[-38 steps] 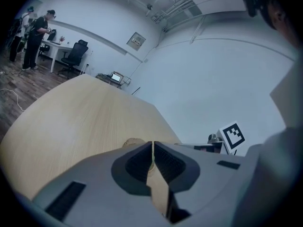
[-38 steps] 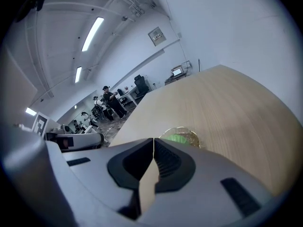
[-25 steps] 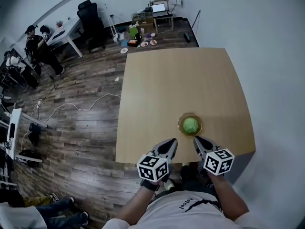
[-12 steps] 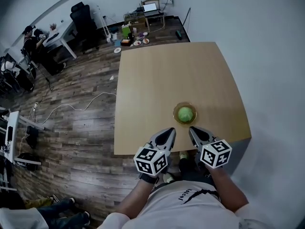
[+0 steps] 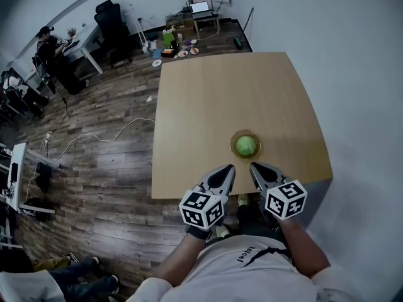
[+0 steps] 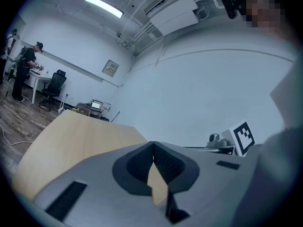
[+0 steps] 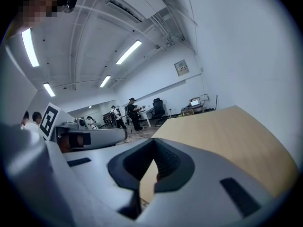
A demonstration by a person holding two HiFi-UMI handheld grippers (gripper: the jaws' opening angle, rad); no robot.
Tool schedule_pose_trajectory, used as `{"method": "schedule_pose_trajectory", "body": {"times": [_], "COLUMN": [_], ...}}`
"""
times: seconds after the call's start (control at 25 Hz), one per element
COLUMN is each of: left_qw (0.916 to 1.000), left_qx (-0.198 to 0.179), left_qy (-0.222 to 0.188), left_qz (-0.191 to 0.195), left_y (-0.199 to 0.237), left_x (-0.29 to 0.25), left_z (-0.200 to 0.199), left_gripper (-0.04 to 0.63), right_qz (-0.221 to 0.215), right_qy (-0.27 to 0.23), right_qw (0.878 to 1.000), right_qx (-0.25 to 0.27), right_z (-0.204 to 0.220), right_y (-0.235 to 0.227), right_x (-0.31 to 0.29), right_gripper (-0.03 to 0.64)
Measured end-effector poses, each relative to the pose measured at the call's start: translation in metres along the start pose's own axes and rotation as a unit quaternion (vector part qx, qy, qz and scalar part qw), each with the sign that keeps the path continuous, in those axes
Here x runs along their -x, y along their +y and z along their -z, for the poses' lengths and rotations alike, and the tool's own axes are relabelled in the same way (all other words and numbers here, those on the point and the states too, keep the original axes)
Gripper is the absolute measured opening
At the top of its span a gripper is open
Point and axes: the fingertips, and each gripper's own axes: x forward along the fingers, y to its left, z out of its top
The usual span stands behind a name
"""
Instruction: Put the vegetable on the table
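Observation:
In the head view a round green vegetable point(image 5: 246, 145) lies in a shallow olive-brown bowl point(image 5: 235, 138) on the near part of the light wooden table point(image 5: 214, 99). My left gripper point(image 5: 228, 169) hovers at the table's near edge, left of the bowl, shut and empty. Just below the bowl my right gripper point(image 5: 253, 167) is likewise shut with nothing held. In the left gripper view the left gripper point(image 6: 152, 144) has its jaws closed tip to tip over the tabletop point(image 6: 80, 136). The right gripper point(image 7: 154, 142) appears the same in its own view.
A white wall runs along the table's right side point(image 5: 352, 93). Left of the table is wooden floor point(image 5: 94, 168) with a white cable point(image 5: 94, 136). Far back stand a black chair point(image 5: 113, 21), a white desk, a laptop on a low stand point(image 5: 201, 8) and people point(image 5: 50, 52).
The head view has shifted slightly, so table and bowl sit a little differently in frame. Both grippers stay shut side by side at the near edge.

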Motion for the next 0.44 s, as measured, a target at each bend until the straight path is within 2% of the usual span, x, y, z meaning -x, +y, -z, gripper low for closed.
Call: {"method": "schedule_pose_trajectory", "body": {"times": [0.44], "left_qw": [1.0000], "left_qx": [0.000], "left_qy": [0.003], "left_qz": [-0.001], "left_y": [-0.0022], "left_x": [-0.0090], "left_z": [0.0067], "left_gripper": [0.014], "right_qz": [-0.004], "right_qy": [0.003], "right_qw": [1.000], "right_qx": [0.005], "right_z": [0.0037], "right_y": [-0.0086], "right_x": [-0.0002], "right_gripper": [0.014]}}
